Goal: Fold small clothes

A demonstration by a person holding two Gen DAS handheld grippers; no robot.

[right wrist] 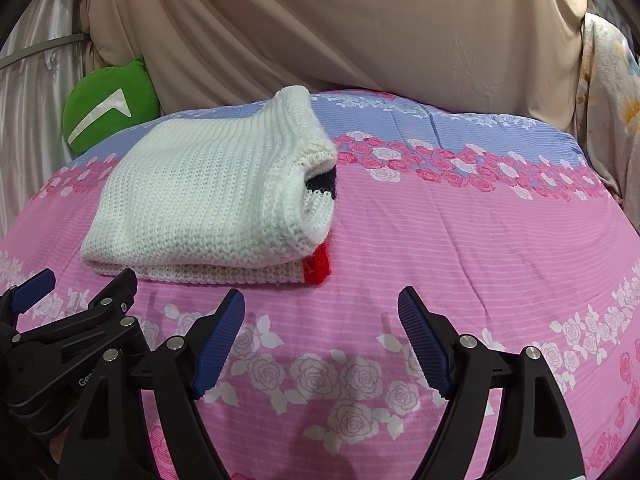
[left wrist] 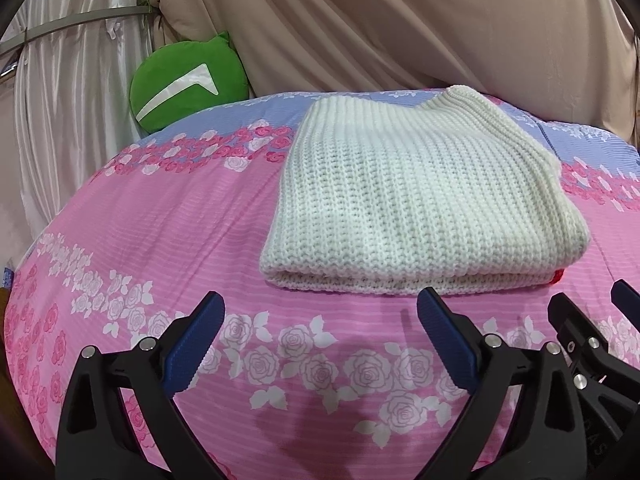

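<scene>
Sweater [left wrist: 420,200] lies folded into a compact stack on the bed [left wrist: 160,240], near the green cushion [left wrist: 184,80]. Left gripper [left wrist: 320,340] and right gripper [right wrist: 320,340] hover just short of it, jaws wide, empty. Folding appears complete; no further garments visible.

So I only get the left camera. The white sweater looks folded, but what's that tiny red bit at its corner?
Observer: On the sweater, it's a red stripe of knit at the near right corner.
Operator: Any other colour hiding?
Observer: Yes, a dark band shows inside the open right end.
Operator: Is the right gripper holding anything?
Observer: No, the right gripper is open over bare bedspread.
</scene>
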